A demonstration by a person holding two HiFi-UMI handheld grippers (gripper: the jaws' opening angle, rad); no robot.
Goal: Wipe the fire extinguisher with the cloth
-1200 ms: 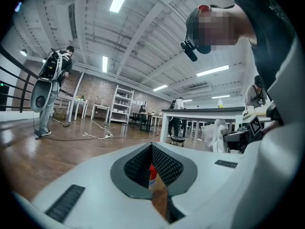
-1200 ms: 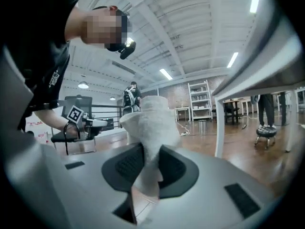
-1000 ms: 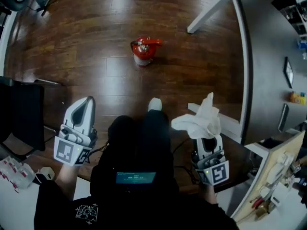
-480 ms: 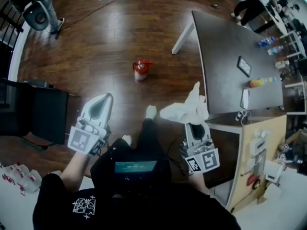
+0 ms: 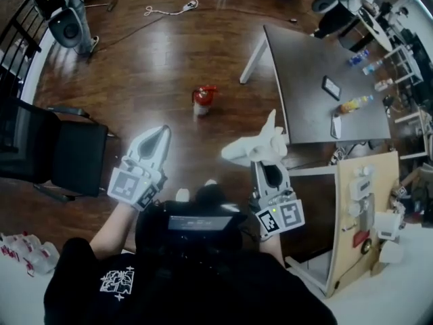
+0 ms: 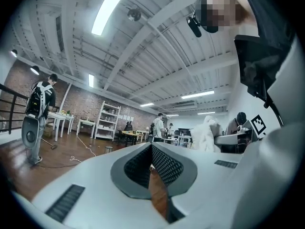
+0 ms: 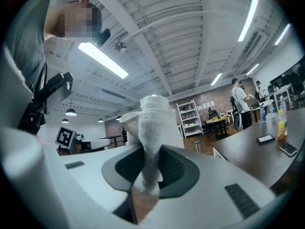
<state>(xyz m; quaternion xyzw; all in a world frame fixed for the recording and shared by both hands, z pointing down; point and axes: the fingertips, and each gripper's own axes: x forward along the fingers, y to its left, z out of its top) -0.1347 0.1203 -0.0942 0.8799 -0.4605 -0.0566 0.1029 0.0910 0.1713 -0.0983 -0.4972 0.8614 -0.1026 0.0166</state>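
The red fire extinguisher (image 5: 201, 99) stands upright on the wooden floor, well ahead of both grippers. My right gripper (image 5: 263, 156) is shut on a white cloth (image 5: 256, 146), which bunches up out of its jaws (image 7: 151, 137). My left gripper (image 5: 157, 139) is shut with nothing in it, its pads (image 6: 159, 162) touching at the tips. Both grippers are raised and pointing outward across the room, level with each other. From the left gripper view the cloth (image 6: 207, 135) shows at the right.
A dark table (image 5: 311, 93) with a phone and bottles stands to the right. A black chair (image 5: 57, 151) is at the left, a speaker on a stand (image 5: 64, 19) at the far left, a cable (image 5: 169, 5) on the floor. People stand far off.
The head camera has risen and tilted forward, so the extinguisher looks smaller and farther. Both grippers have lifted and point more level; the cloth stays in the right one.
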